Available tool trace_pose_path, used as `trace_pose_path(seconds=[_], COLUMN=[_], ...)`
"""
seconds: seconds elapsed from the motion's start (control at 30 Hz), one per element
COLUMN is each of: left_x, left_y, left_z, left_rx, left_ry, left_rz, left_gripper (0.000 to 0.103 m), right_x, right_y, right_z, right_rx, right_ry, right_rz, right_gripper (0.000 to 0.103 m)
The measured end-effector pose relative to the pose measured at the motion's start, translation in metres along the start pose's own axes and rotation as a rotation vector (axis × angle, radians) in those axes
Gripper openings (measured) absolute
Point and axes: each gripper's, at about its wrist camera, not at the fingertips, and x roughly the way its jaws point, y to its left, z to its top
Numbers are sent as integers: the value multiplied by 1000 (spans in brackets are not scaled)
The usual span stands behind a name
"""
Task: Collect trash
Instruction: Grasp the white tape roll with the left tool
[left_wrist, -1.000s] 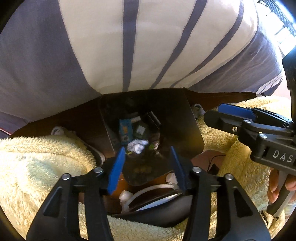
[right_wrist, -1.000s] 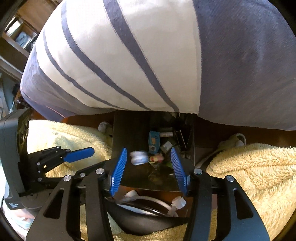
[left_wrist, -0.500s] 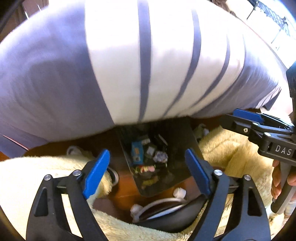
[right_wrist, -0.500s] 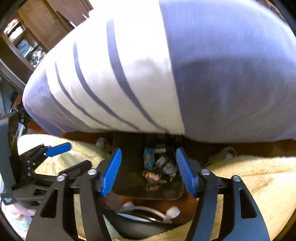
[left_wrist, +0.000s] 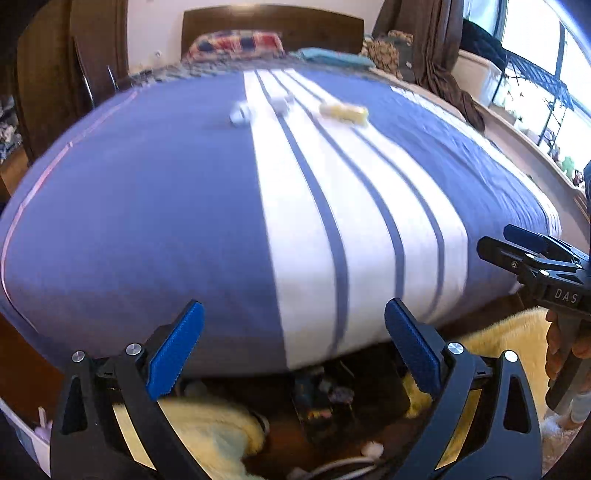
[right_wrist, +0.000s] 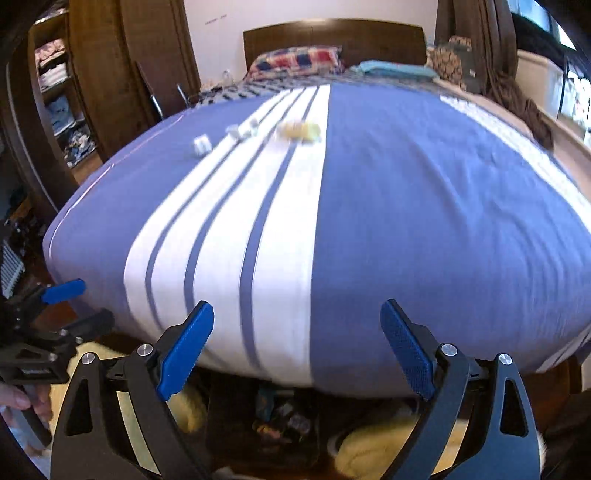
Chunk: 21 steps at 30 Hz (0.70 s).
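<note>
My left gripper (left_wrist: 293, 347) hangs above the foot of a blue and white striped bed (left_wrist: 184, 221), its jaws opening wide with nothing between them. My right gripper (right_wrist: 297, 347) does the same beside it, also empty; it shows at the right edge of the left wrist view (left_wrist: 495, 240). Far up the bed lie two white crumpled scraps (left_wrist: 240, 112) (left_wrist: 281, 103) and a yellow wrapper (left_wrist: 343, 112), blurred. The right wrist view shows them too: white scrap (right_wrist: 201, 144), yellow wrapper (right_wrist: 299, 130). Below the bed's edge, on the floor, stands a dark bin (left_wrist: 321, 402) holding several bits of trash.
A fluffy yellow rug (left_wrist: 214, 432) flanks the bin on the wooden floor. A white cable (left_wrist: 343, 467) lies near it. Pillows (right_wrist: 295, 61) and a dark headboard (right_wrist: 332, 35) close the far end. An open wardrobe (right_wrist: 59, 92) stands left, windows right.
Both grippers rose from the bin and tilted up onto the bed top. Their jaws spread wide, and a white wad that hung between the fingers dropped into the bin.
</note>
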Motion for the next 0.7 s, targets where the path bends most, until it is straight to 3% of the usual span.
trace_pose_path(seconds=[0.3,0.7], left_x=[13,62], left_y=[26,65], left_z=[64,112], left_rx=[-20,-40], left_ry=[-58,-26], left_rz=[67,104], left_gripper=[93,93], right_x=[15,74], right_y=[-5,-5], right_z=[63,115], right_rx=[-16,-10], right_ry=[-58,-33], right_rz=[-22,-26], right_gripper=[92,92])
